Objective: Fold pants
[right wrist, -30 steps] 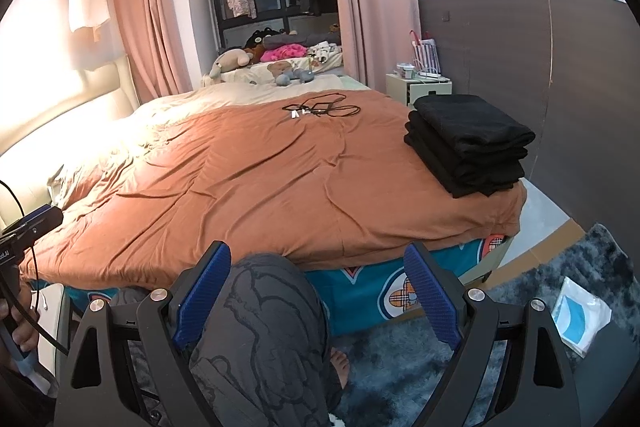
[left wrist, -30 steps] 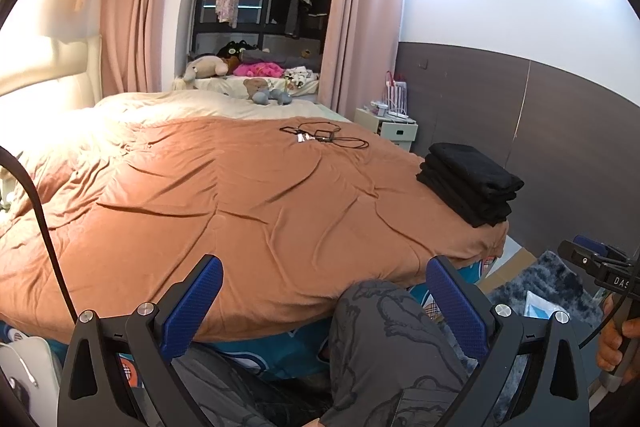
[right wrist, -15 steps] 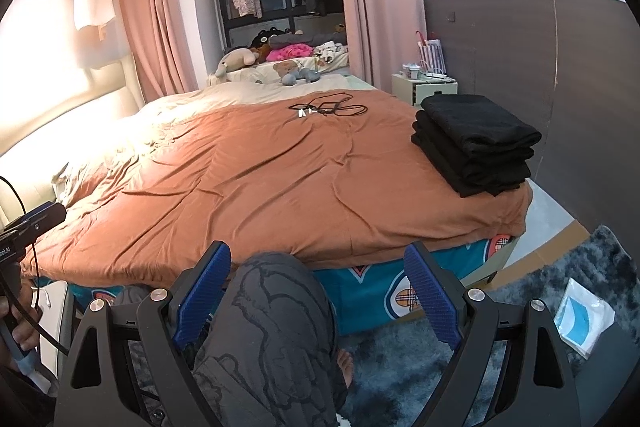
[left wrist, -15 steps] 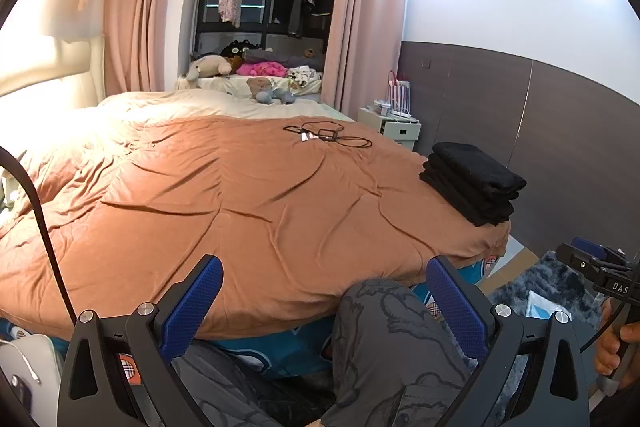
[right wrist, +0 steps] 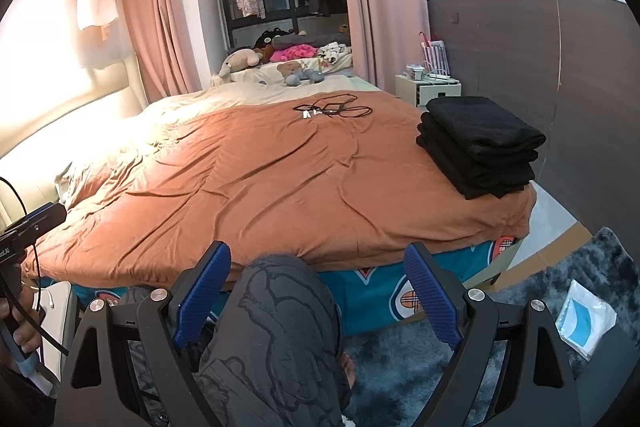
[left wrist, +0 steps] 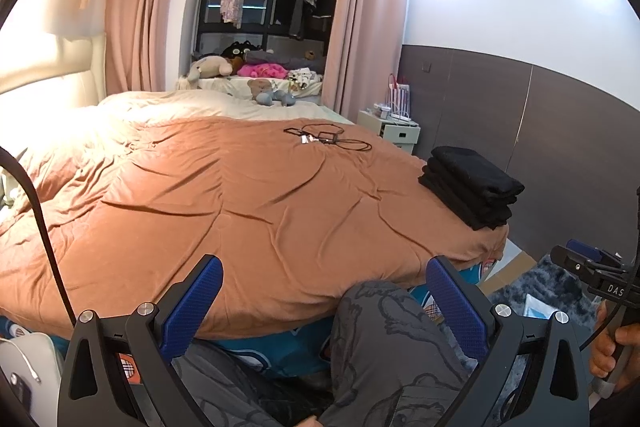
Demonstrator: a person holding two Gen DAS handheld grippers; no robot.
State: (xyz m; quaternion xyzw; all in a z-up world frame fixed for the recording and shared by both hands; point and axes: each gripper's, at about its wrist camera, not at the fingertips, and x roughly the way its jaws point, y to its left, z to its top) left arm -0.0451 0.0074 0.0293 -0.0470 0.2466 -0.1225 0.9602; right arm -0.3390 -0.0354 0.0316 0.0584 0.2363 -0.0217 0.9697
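A stack of folded black pants (left wrist: 472, 187) (right wrist: 480, 143) rests on the right front corner of the bed's orange duvet (left wrist: 224, 195) (right wrist: 280, 179). My left gripper (left wrist: 324, 303) hangs open in front of the bed's near edge, nothing between its blue pads (left wrist: 196, 303). My right gripper (right wrist: 316, 295) is open too, at about the same height, with the person's grey patterned knee (right wrist: 280, 315) below it. Each gripper shows at the edge of the other's view, held by a hand. Both are well short of the stack.
A tangle of black cables (left wrist: 326, 138) lies mid-bed toward the far side. Plush toys (left wrist: 240, 75) sit on the window ledge. A white nightstand (right wrist: 436, 89) stands by the right wall. A shaggy grey rug (right wrist: 560, 291) with a white packet (right wrist: 586, 319) covers the floor at right.
The left wrist view has shifted slightly, so the bed and the black stack sit a little farther right and lower. Both grippers stay open.
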